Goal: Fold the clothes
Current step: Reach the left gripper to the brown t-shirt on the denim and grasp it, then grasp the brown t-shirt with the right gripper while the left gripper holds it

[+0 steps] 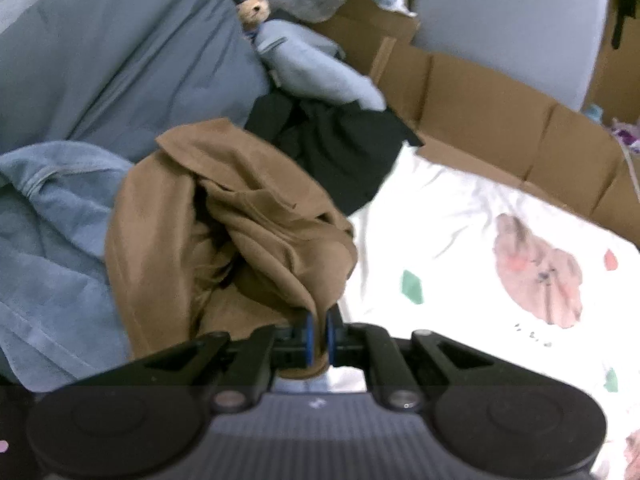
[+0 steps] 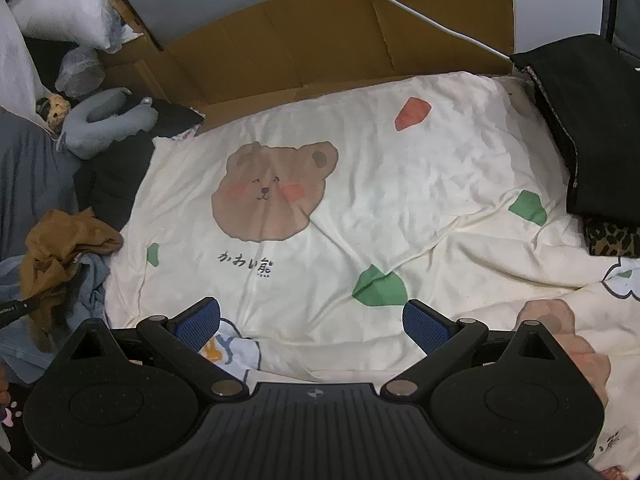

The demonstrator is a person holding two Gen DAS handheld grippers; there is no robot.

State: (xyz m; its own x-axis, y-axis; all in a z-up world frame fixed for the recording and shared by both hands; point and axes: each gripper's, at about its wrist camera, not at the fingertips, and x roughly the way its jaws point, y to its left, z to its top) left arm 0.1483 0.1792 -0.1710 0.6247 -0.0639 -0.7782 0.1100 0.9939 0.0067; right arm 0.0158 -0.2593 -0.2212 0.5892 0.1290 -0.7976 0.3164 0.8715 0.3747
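A crumpled brown garment point(image 1: 224, 232) lies in a heap at the left edge of a white bear-print bed cover point(image 1: 480, 248). My left gripper point(image 1: 319, 334) is shut on a fold of this brown garment at its near edge. In the right wrist view the brown garment point(image 2: 60, 240) shows at the far left, with the tip of the left gripper beside it. My right gripper point(image 2: 312, 322) is open and empty, low over the white bed cover point(image 2: 360, 200) near its front edge.
A light blue towel point(image 1: 48, 240), a grey sheet point(image 1: 120, 52) and a black garment point(image 1: 340, 148) lie around the brown one. Flattened cardboard point(image 2: 340, 32) stands behind the bed. A folded black stack point(image 2: 592, 128) sits at the right. A grey plush toy point(image 2: 104, 120) lies at the left.
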